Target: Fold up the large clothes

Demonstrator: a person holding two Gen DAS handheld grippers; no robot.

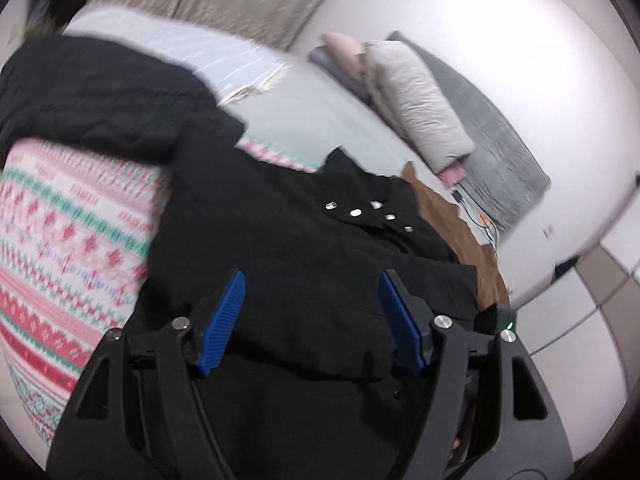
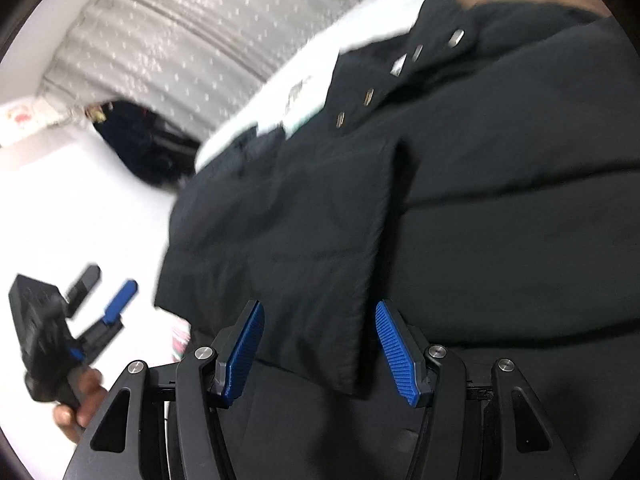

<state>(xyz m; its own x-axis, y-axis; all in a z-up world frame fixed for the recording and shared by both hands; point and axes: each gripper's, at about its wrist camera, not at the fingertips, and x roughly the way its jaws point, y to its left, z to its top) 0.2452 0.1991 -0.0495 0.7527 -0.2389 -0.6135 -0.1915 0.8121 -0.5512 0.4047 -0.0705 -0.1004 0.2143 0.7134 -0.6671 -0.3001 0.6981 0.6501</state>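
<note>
A large black padded coat (image 1: 304, 240) with metal snap buttons (image 1: 355, 212) lies spread on the bed. It fills most of the right wrist view (image 2: 480, 200), with a folded flap (image 2: 304, 240) lying across it. My left gripper (image 1: 312, 280) is open above the coat, blue pads (image 1: 222, 324) wide apart, nothing between them. My right gripper (image 2: 319, 308) is open over the flap's lower edge, holding nothing. The left gripper also shows at the lower left of the right wrist view (image 2: 104, 288), open, held in a hand.
A pink and green patterned blanket (image 1: 68, 240) covers the bed's left part. Folded beige and grey bedding (image 1: 424, 112) lies by the white wall. A brown garment (image 1: 444, 216) lies beyond the coat. Cables (image 1: 480, 220) lie near the grey pillow. A curtain (image 2: 180, 40) hangs behind.
</note>
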